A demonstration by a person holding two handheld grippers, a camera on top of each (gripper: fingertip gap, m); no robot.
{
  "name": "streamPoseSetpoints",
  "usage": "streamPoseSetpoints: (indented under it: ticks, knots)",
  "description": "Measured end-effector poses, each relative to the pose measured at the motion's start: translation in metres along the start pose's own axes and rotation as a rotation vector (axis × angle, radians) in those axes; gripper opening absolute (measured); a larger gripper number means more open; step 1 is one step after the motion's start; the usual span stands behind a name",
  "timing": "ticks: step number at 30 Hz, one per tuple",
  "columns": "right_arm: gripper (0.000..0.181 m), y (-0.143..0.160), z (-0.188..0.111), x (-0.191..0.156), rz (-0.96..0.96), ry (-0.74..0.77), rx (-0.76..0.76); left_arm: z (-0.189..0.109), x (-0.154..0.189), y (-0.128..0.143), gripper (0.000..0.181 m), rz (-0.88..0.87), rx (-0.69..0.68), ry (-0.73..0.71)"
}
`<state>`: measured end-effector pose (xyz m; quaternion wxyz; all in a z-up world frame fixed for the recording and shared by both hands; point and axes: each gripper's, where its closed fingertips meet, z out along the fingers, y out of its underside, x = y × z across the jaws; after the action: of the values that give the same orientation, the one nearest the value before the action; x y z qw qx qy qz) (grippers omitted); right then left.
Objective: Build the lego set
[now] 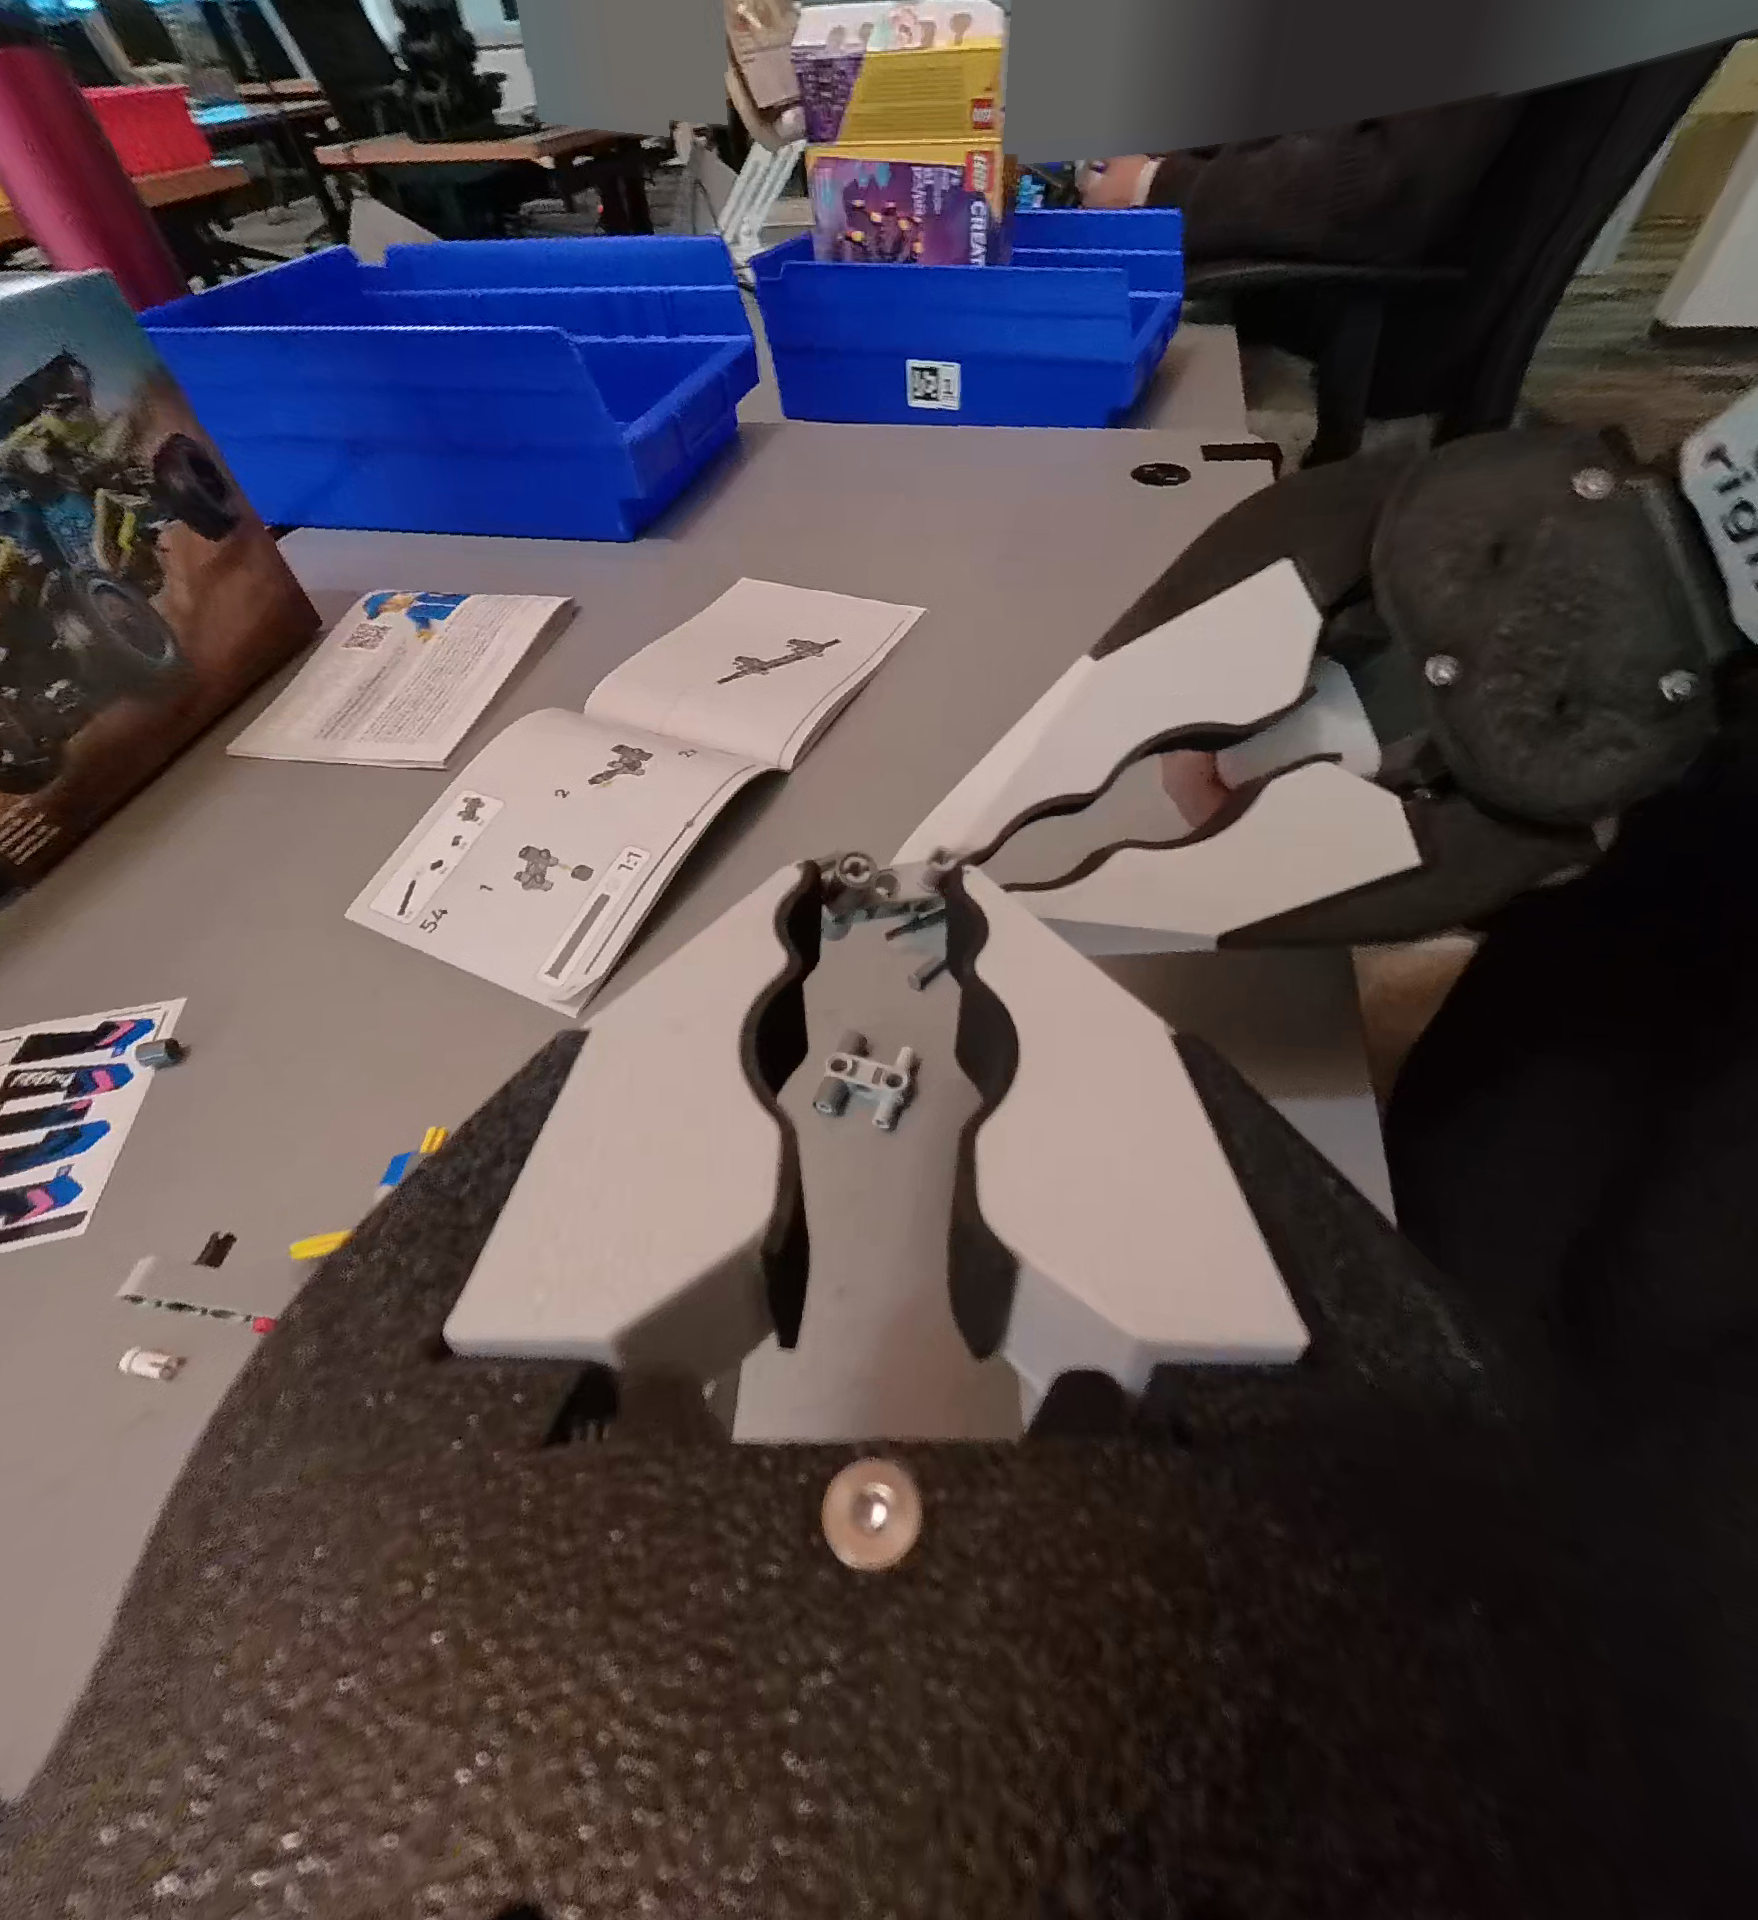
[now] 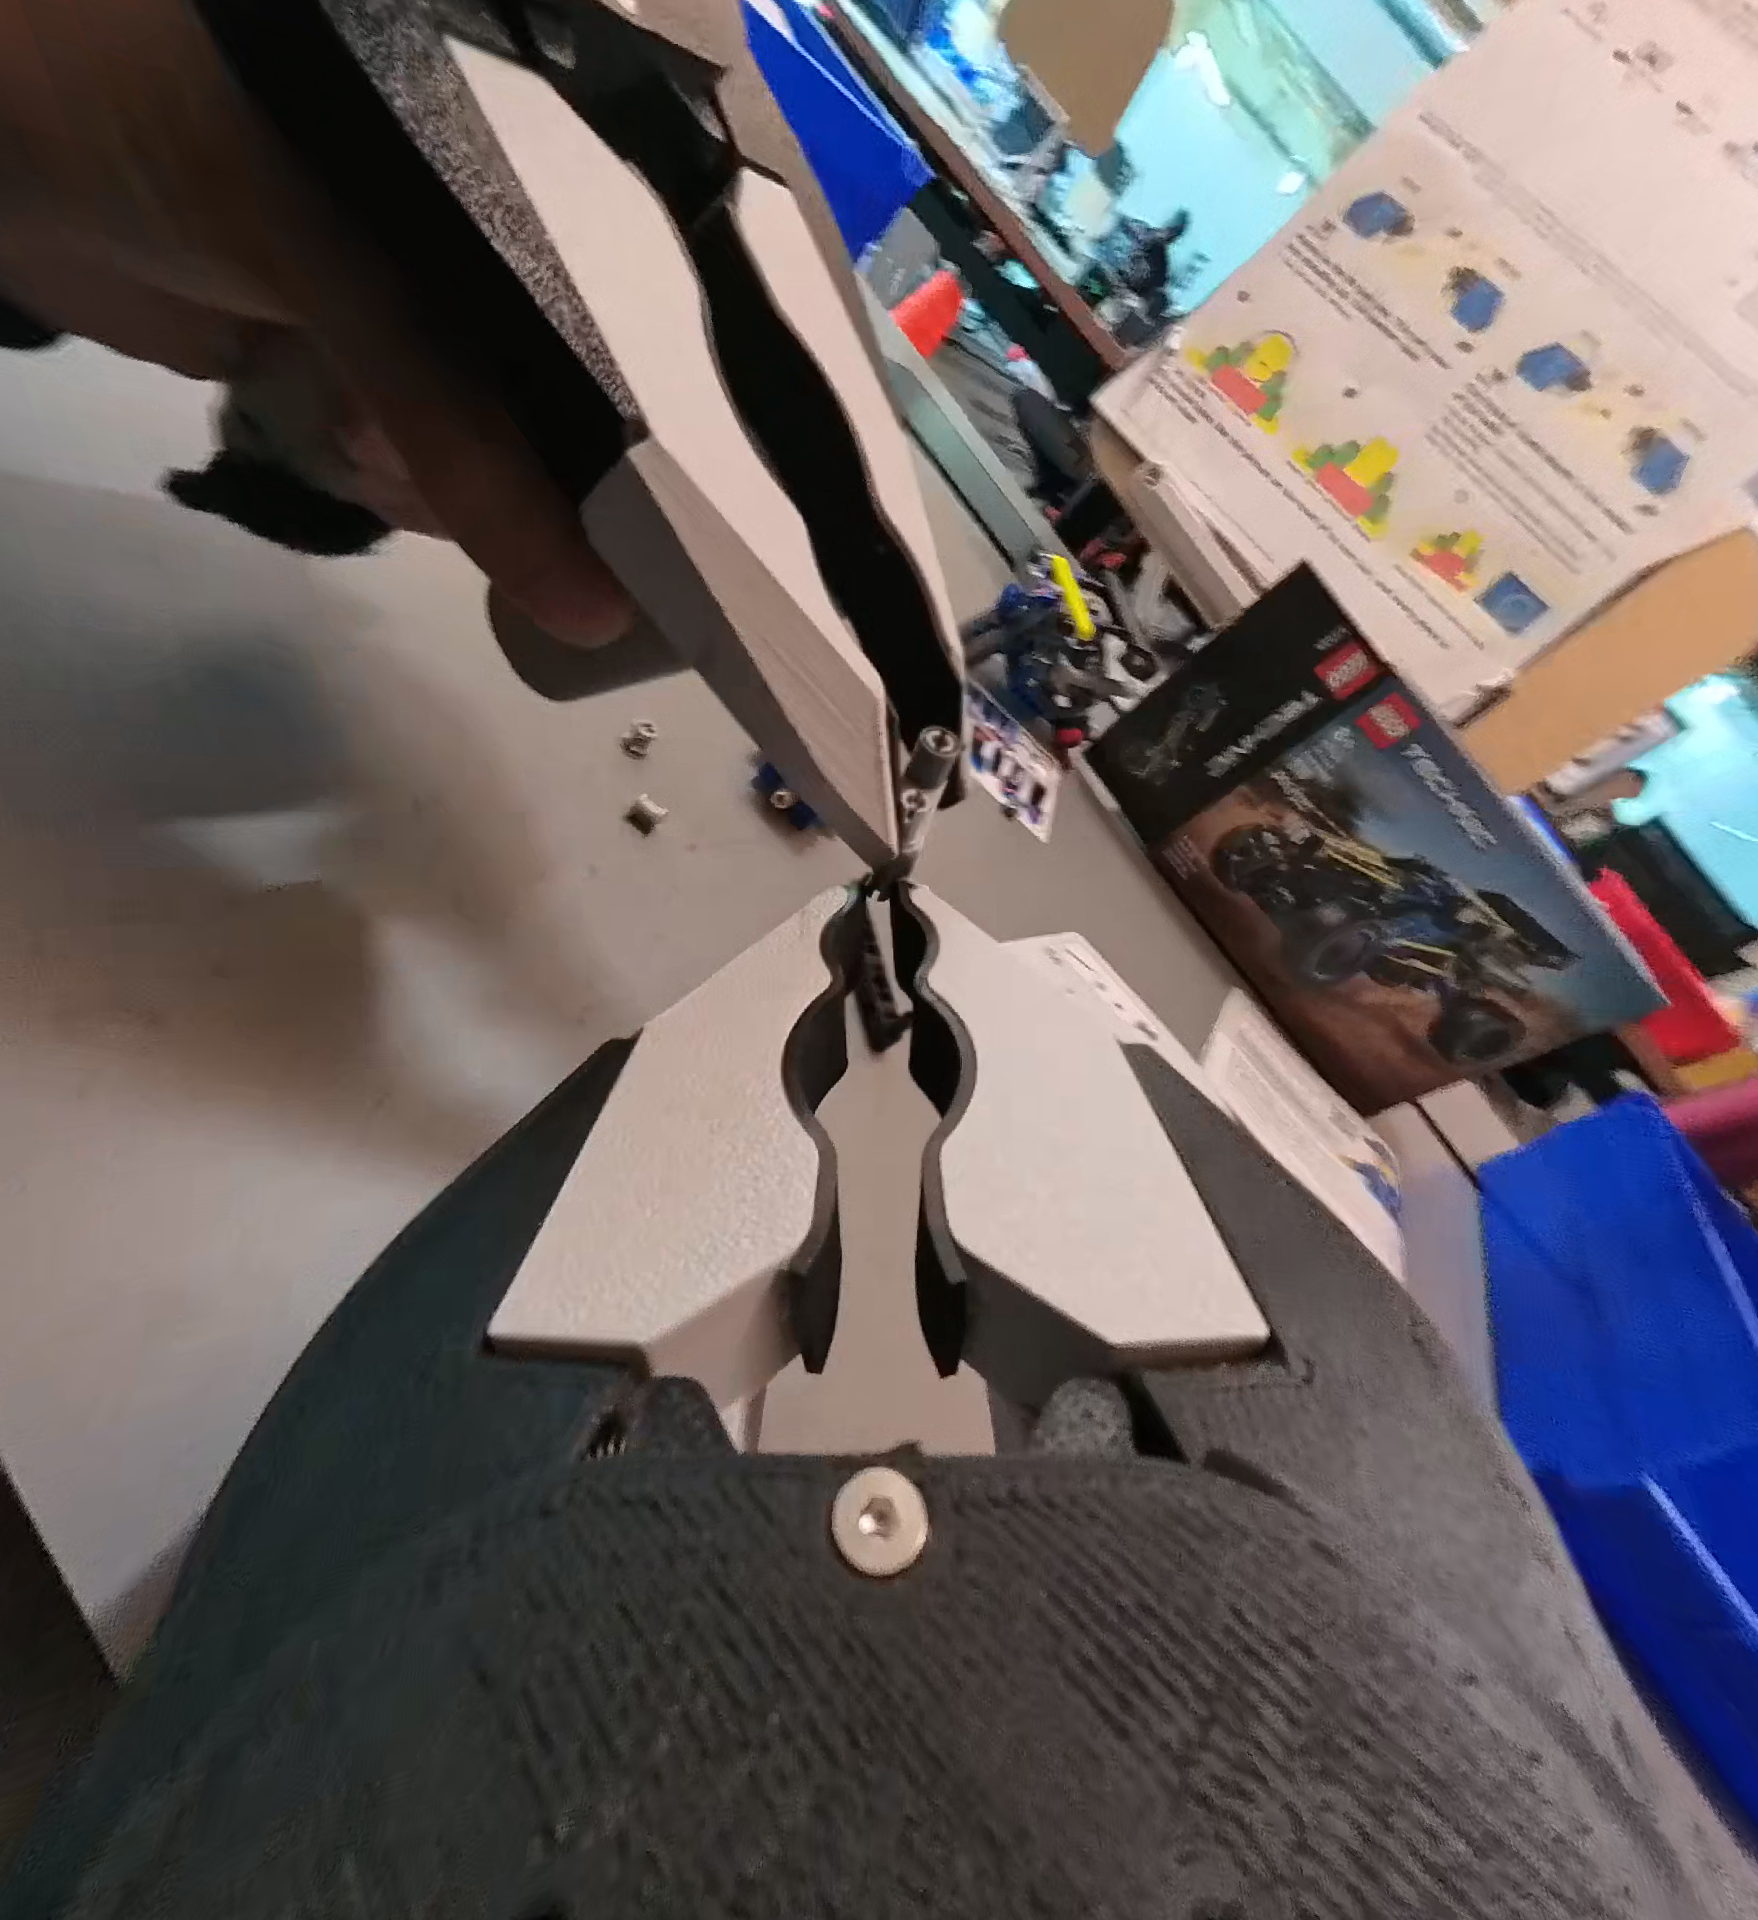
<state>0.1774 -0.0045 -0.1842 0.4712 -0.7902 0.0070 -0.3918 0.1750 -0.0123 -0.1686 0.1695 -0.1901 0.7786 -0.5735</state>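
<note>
My left gripper (image 1: 875, 878) is closed on a small grey Lego assembly (image 1: 859, 883) held just above the grey table (image 1: 1010, 520). My right gripper (image 1: 958, 868) comes in from the right, its tips touching that assembly. In the right wrist view my right gripper (image 2: 880, 894) is shut on a thin black studded piece (image 2: 877, 982). The left gripper (image 2: 906, 831) meets it tip to tip from above, with a dark grey pin (image 2: 929, 764) at its tips. A grey connector (image 1: 867, 1081) and a black pin (image 1: 922, 971) lie on the table under the left fingers.
An open instruction booklet (image 1: 636, 790), a leaflet (image 1: 407, 675) and a sticker sheet (image 1: 13, 1132) lie to the left. The set box (image 1: 64, 582) stands at far left. Two blue bins (image 1: 459, 416) (image 1: 968, 332) line the back edge. Small loose pieces (image 1: 324, 1242) lie at front left. From the right gripper's tips to the grey connector (image 1: 867, 1081) is close to 6 cm.
</note>
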Motion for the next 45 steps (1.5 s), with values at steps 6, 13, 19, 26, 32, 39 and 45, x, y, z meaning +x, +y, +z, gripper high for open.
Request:
streamPoseSetpoints:
  ticks: [6,13,19,26,32,39,45]
  knots:
    - [0.033,-0.013,-0.022,-0.017,0.506,-0.537,0.140,-0.023,0.019,-0.010,0.020,0.173,0.135,0.241]
    - [0.037,-0.030,-0.025,-0.004,0.822,-0.750,0.264,-0.030,0.036,-0.007,0.021,0.259,0.112,0.420]
    - [0.038,-0.033,-0.030,-0.017,0.374,-0.680,0.308,-0.033,0.038,-0.012,0.021,0.164,0.124,0.465]
    - [0.027,-0.044,-0.028,-0.028,0.328,-0.753,0.363,-0.033,0.042,-0.011,0.020,0.152,0.145,0.494]
    - [0.022,-0.042,-0.024,-0.023,0.303,-0.661,0.376,-0.032,0.037,-0.012,0.021,0.130,0.139,0.462]
    - [0.002,-0.039,-0.019,-0.019,0.385,-0.558,0.386,-0.022,0.022,-0.016,0.017,0.043,0.096,0.327]
    - [0.003,0.023,-0.012,-0.024,0.230,-0.592,-0.033,-0.029,-0.008,0.026,0.020,0.041,-0.096,0.144]
